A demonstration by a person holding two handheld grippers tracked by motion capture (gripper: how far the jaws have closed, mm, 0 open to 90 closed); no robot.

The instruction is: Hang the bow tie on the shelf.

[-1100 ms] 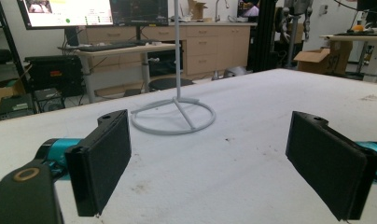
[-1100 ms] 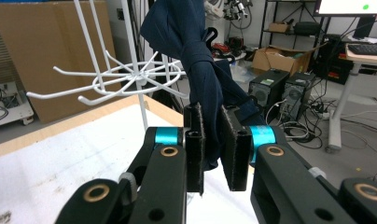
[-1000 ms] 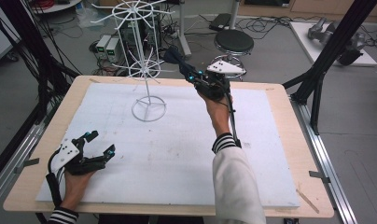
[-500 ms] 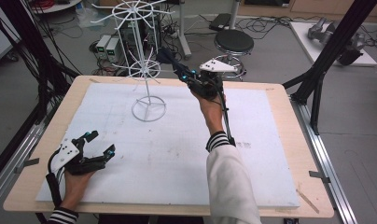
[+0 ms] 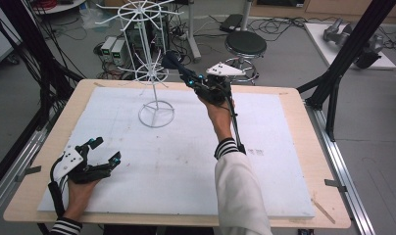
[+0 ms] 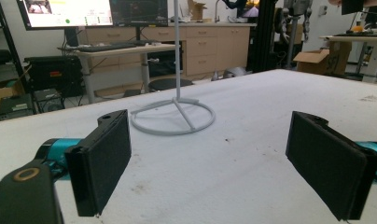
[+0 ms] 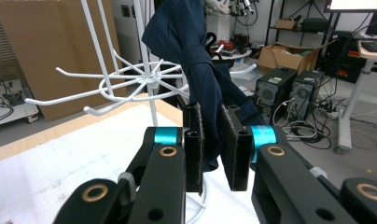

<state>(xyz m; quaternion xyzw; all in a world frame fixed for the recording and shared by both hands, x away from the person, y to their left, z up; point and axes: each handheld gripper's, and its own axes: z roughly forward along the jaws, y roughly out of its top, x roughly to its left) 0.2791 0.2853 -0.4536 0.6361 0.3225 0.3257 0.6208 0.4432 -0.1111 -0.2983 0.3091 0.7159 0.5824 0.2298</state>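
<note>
Two claws in frame. Right claw (image 7: pixel 210 154) clamped on dark navy cloth (image 7: pixel 196 60), raised above far side of counter (image 5: pixel 294 147), just beside white wire rack (image 5: pixel 154 73). Cloth runs up and out from between pads, bunched, close to rack's lower ring of hooks (image 7: pixel 130 81); contact with hooks unclear. In high view, right claw (image 5: pixel 186 77) points toward rack post with cloth (image 5: pixel 172 61) at tip. Left claw (image 5: pixel 100 149) resting low on near-left of white counter surface, spread wide, nothing between pads (image 6: pixel 102 158). Rack's round base (image 6: pixel 172 116) ahead of left claw, well apart.
</note>
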